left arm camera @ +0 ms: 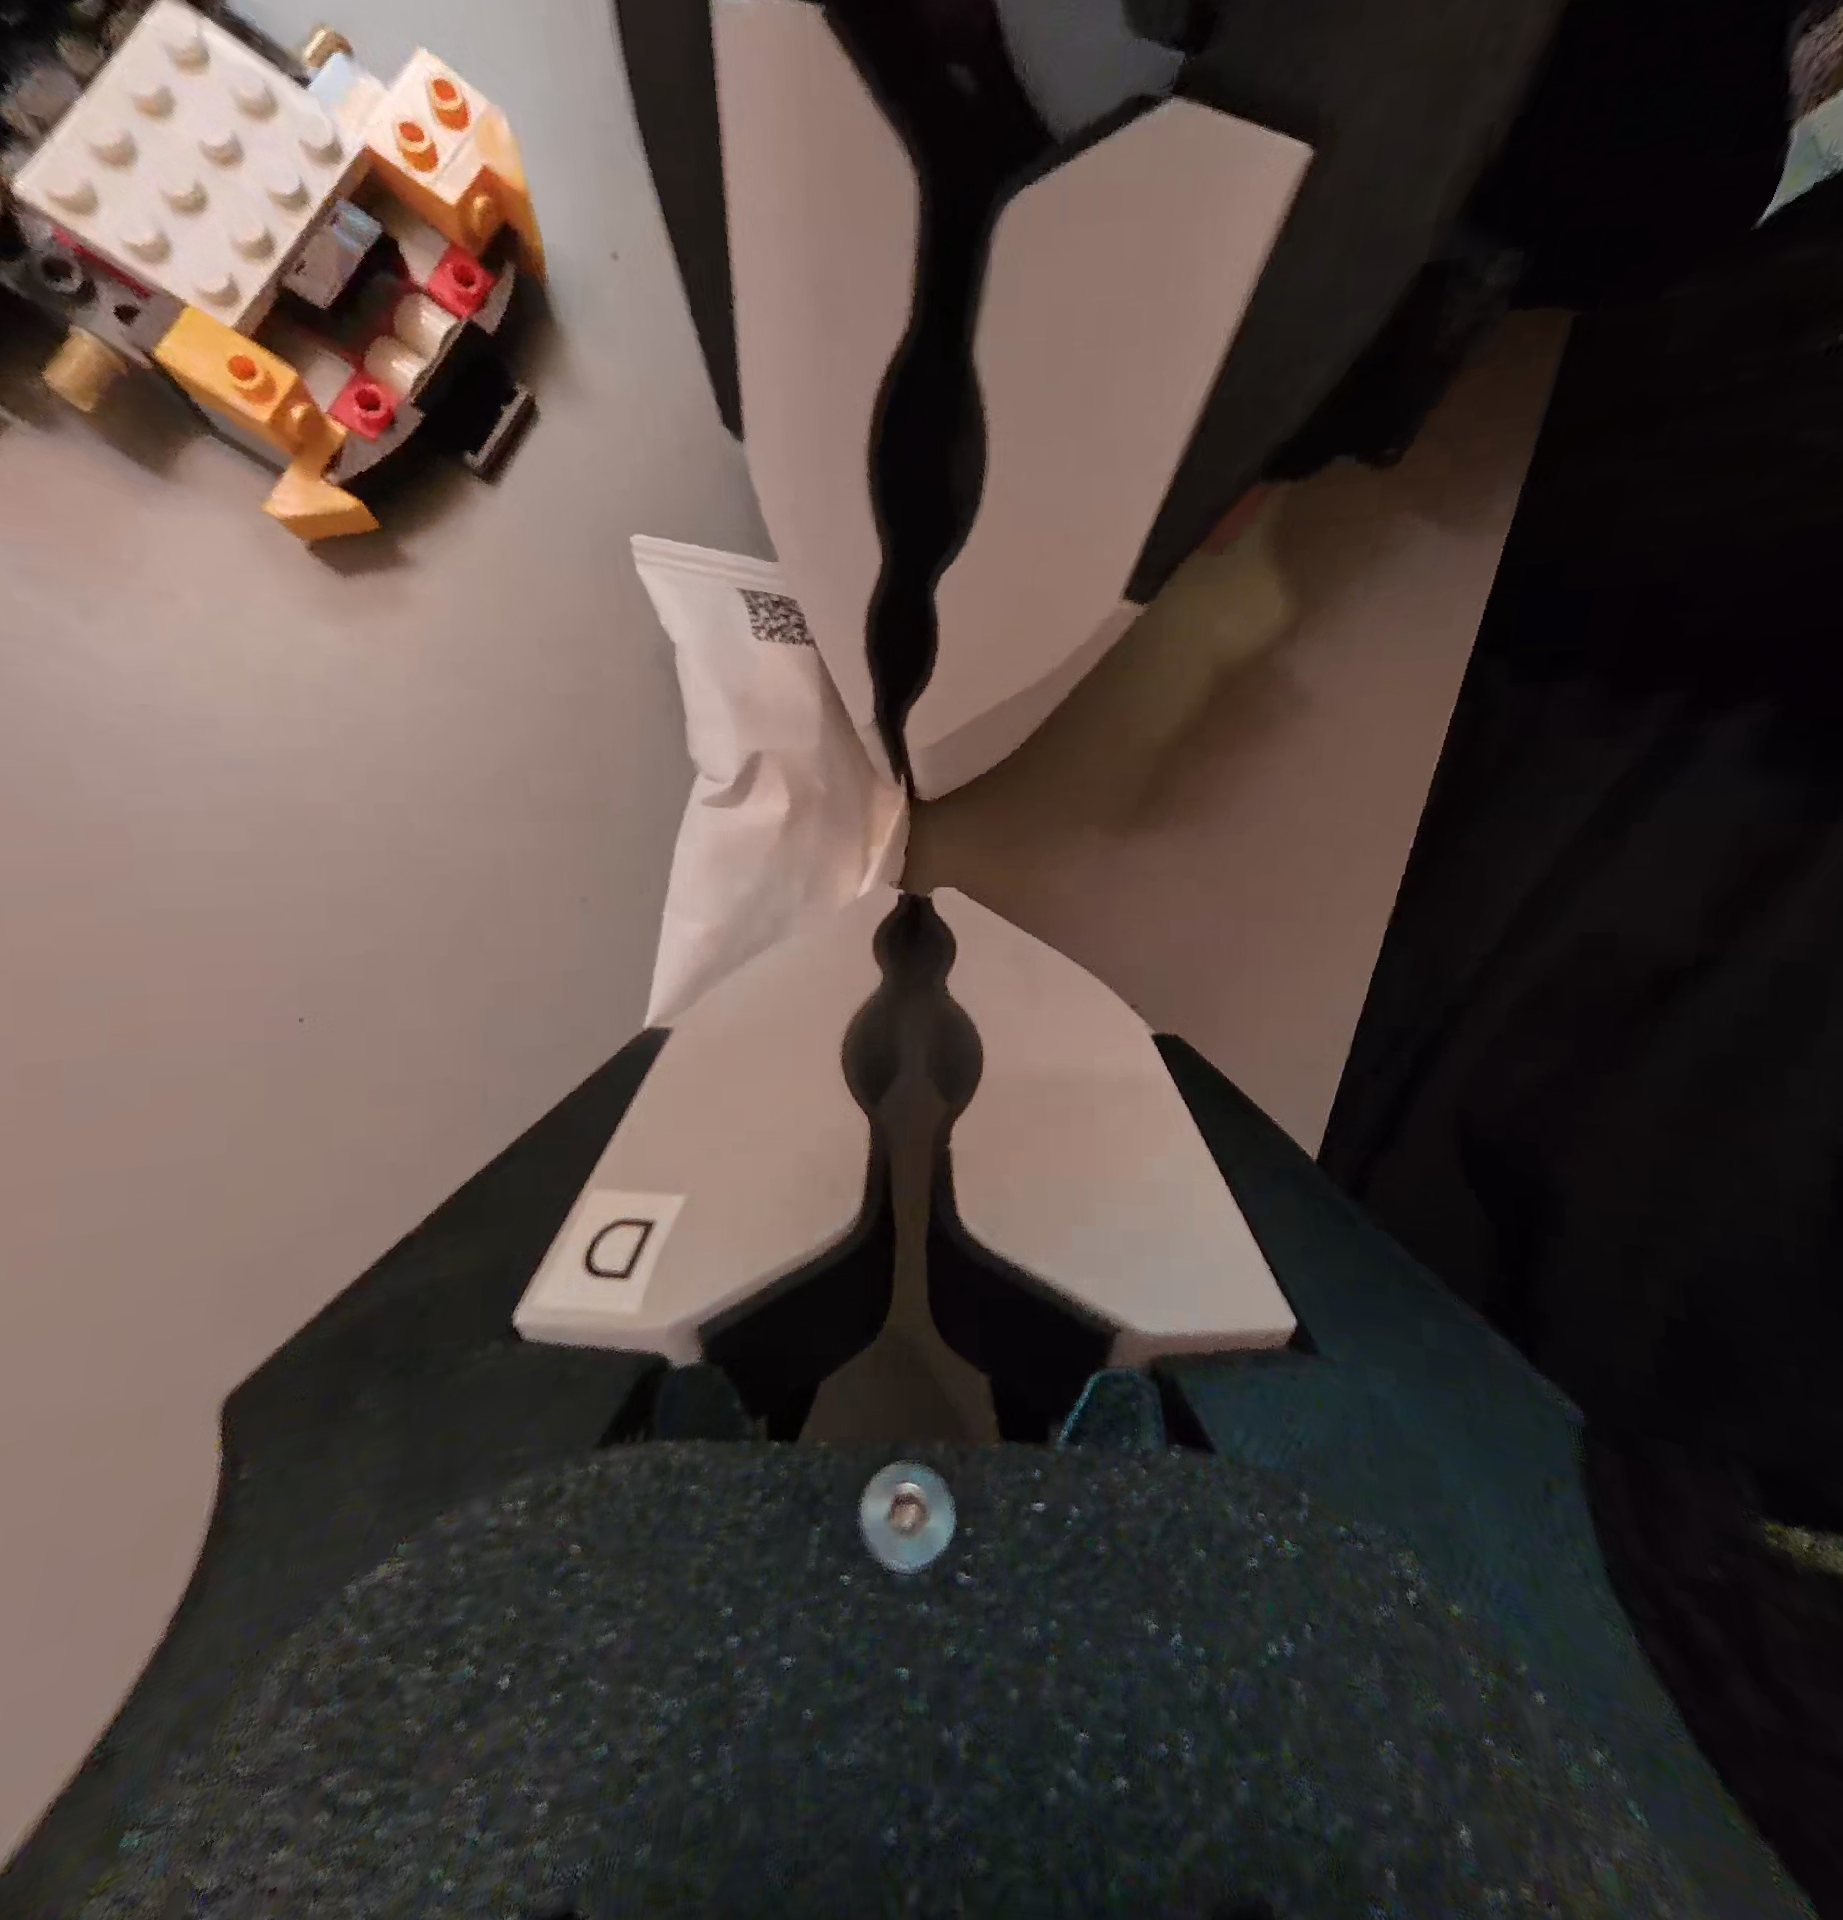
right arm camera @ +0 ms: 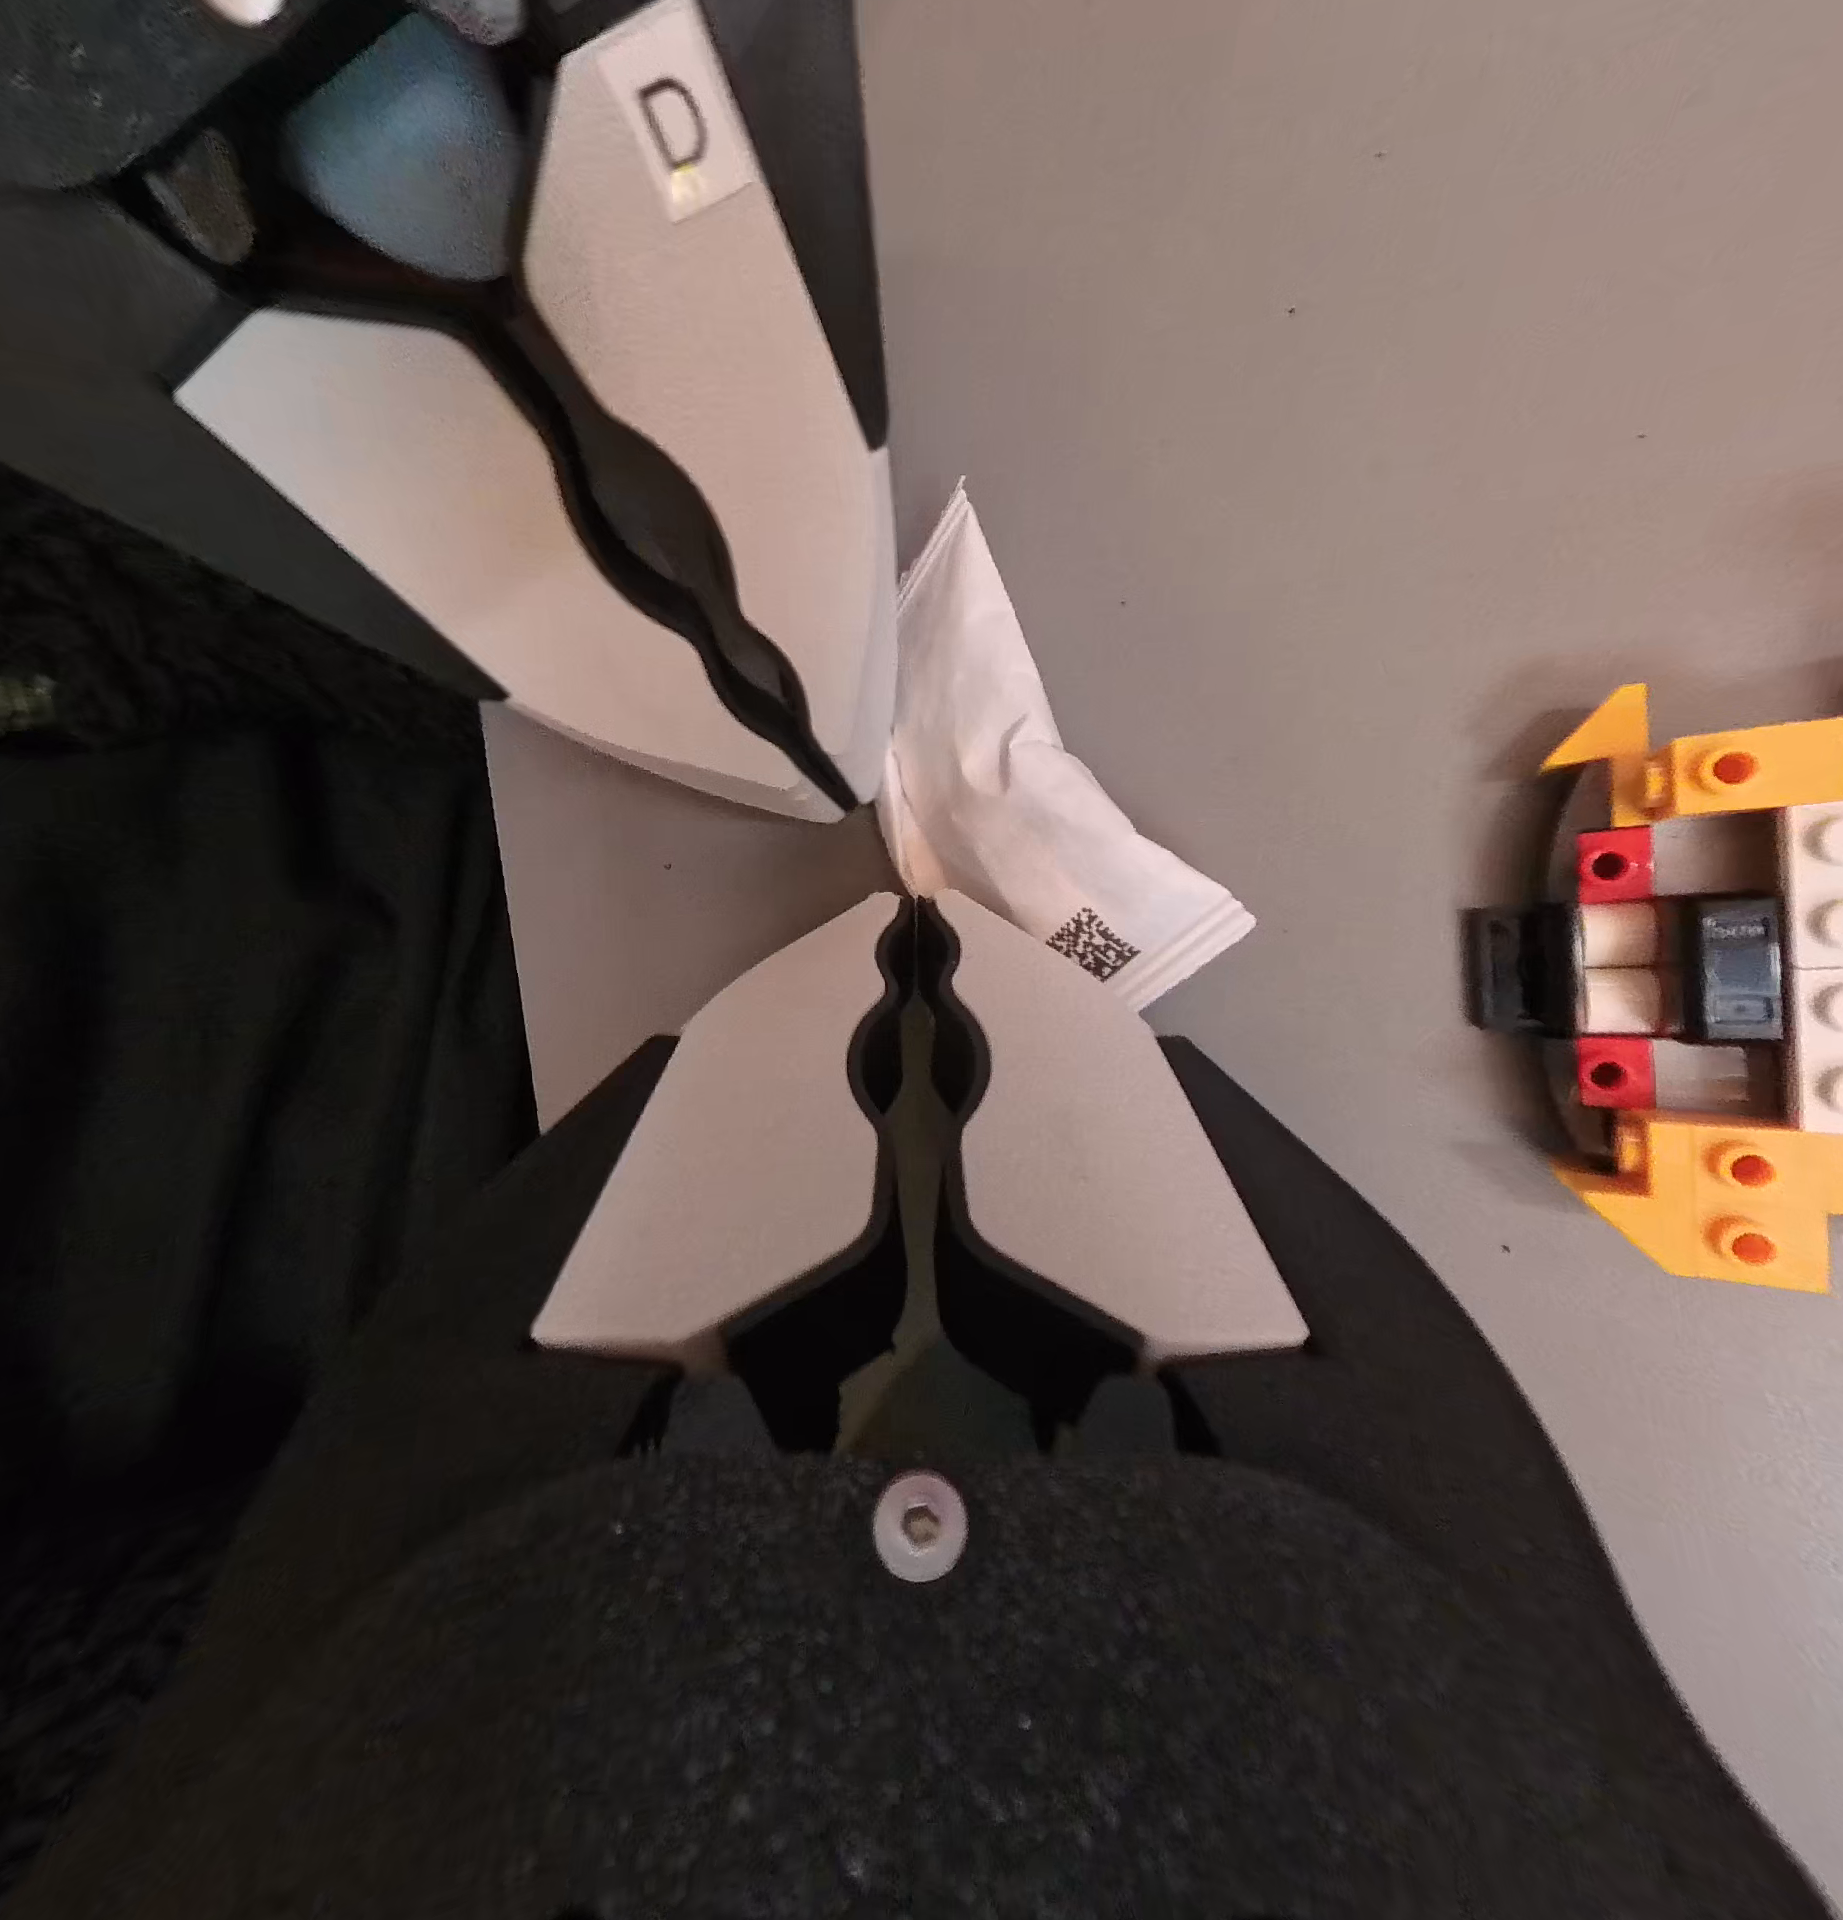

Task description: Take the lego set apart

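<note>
The lego set [left arm camera: 242,239], a white, yellow, red and black model, sits on the grey table at the upper left of the left wrist view and at the right edge of the right wrist view [right arm camera: 1727,987]. A small white paper packet [left arm camera: 771,810] with a printed code square is held just above the table. My left gripper [left arm camera: 906,902] is shut on one edge of it. My right gripper [left arm camera: 904,774] comes in from the top, tip to tip with the left, and is shut on the same edge. The right wrist view shows the packet [right arm camera: 1000,790], the right gripper [right arm camera: 915,906] and the left gripper [right arm camera: 857,805].
The grey table [left arm camera: 273,935] ends in an edge to the right of the grippers in the left wrist view. Beyond it is dark cloth [left arm camera: 1675,935], which also shows at the left of the right wrist view [right arm camera: 221,1039]. The lego set lies apart from the packet. Less than 4 cm separates the two grippers' tips.
</note>
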The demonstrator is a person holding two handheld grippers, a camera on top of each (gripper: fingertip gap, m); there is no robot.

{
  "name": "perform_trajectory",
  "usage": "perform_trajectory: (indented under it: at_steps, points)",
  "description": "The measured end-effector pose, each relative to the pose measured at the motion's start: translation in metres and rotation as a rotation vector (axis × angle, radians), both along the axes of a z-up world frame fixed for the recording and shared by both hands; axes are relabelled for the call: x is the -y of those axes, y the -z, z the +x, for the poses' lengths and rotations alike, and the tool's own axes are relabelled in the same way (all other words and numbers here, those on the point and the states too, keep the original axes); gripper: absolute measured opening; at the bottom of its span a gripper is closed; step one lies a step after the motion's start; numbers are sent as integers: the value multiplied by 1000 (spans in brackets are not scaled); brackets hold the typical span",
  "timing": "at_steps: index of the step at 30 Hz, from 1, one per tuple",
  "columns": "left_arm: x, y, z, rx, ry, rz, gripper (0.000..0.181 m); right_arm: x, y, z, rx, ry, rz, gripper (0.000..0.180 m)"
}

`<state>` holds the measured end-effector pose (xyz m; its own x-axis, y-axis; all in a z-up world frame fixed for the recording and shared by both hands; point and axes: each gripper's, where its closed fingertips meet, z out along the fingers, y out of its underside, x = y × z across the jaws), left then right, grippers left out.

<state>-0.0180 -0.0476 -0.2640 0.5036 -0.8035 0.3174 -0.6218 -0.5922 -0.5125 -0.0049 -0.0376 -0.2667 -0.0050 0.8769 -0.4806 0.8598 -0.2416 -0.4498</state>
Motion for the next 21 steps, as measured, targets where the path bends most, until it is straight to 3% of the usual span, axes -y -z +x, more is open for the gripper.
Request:
perform_trajectory:
  at_steps: [7,13,17,21]
  points:
    - [-2,3,0,72,-9,-127,2,-1,-1,0,-26,-29,41,0]
    - [-2,3,-1,83,3,-143,0,3,-25,-6,-251,-136,345,5]
    - [-1,4,1,74,28,-160,0,2,-11,-11,-220,-220,549,2]
    - [0,4,2,85,35,-172,0,-2,-2,-14,-182,-191,508,0]
